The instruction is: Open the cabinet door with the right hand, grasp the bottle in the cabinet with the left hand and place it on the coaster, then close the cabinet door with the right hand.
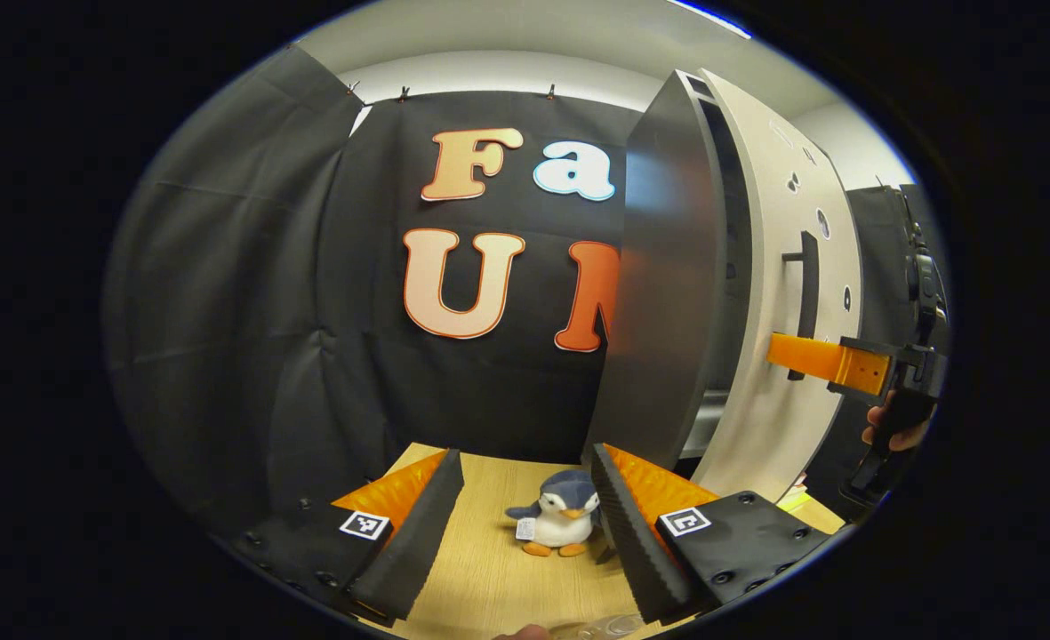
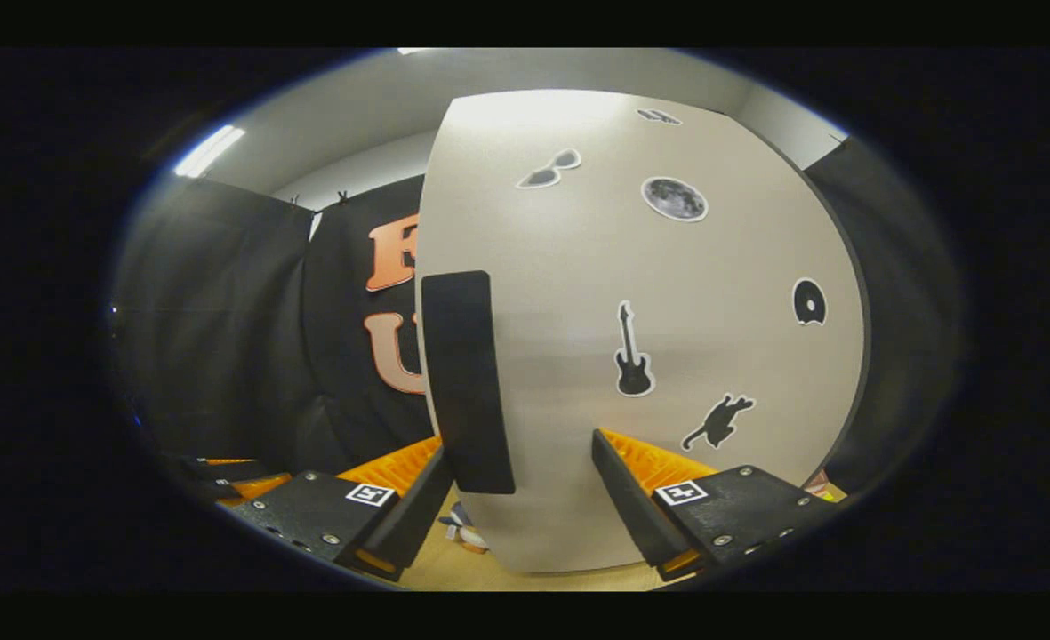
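Observation:
The cabinet (image 1: 658,293) stands at the right on the wooden table (image 1: 489,578). Its pale door (image 1: 782,311) is ajar, with a dark gap along the hinge-free edge. In the right gripper view the door (image 2: 667,293) is close in front, and its black bar handle (image 2: 467,382) hangs between the spread fingers of my right gripper (image 2: 520,498), untouched by either. From the left gripper view that right gripper (image 1: 809,356) reaches to the handle (image 1: 807,302). My left gripper (image 1: 525,542) is open over the table with nothing in it. A clear thing (image 1: 600,627) is cut off at the bottom edge.
A small plush penguin (image 1: 560,520) sits on the table beyond my left fingers, close to the cabinet's corner. A hand (image 1: 898,431) holds the right gripper at the far right. Black cloth walls close off the back and left.

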A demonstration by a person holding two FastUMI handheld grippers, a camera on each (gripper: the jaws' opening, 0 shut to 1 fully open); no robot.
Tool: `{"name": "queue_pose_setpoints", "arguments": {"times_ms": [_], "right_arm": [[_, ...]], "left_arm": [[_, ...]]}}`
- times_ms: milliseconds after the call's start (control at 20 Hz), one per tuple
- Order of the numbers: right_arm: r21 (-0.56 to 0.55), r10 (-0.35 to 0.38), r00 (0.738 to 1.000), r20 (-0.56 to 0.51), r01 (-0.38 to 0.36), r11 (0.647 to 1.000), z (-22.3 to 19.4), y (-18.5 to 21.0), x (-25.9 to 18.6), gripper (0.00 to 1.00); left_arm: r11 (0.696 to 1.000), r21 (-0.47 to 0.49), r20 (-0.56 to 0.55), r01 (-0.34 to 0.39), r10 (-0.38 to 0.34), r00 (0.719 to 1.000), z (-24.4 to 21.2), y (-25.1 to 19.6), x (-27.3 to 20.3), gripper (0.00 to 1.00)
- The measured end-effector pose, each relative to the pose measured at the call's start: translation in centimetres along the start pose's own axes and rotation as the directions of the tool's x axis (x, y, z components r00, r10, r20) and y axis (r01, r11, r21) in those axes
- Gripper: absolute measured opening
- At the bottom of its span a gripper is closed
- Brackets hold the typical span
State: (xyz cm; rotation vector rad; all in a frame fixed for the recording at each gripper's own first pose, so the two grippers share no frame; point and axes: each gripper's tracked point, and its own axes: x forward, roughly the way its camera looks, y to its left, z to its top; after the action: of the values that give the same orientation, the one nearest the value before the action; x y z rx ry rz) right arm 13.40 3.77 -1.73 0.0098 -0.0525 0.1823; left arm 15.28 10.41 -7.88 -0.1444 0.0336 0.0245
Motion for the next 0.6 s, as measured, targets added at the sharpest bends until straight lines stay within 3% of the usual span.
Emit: {"name": "queue_pose_setpoints", "arguments": {"times_ms": [600], "right_arm": [[-0.032,-0.065,0.998,0.005,0.065,0.997,-0.4,0.0,0.3,0.93]], "left_arm": [[1.000,-0.001,0.002,0.031,-0.031,1.000,0.4,-1.2,0.8,0.94]]}}
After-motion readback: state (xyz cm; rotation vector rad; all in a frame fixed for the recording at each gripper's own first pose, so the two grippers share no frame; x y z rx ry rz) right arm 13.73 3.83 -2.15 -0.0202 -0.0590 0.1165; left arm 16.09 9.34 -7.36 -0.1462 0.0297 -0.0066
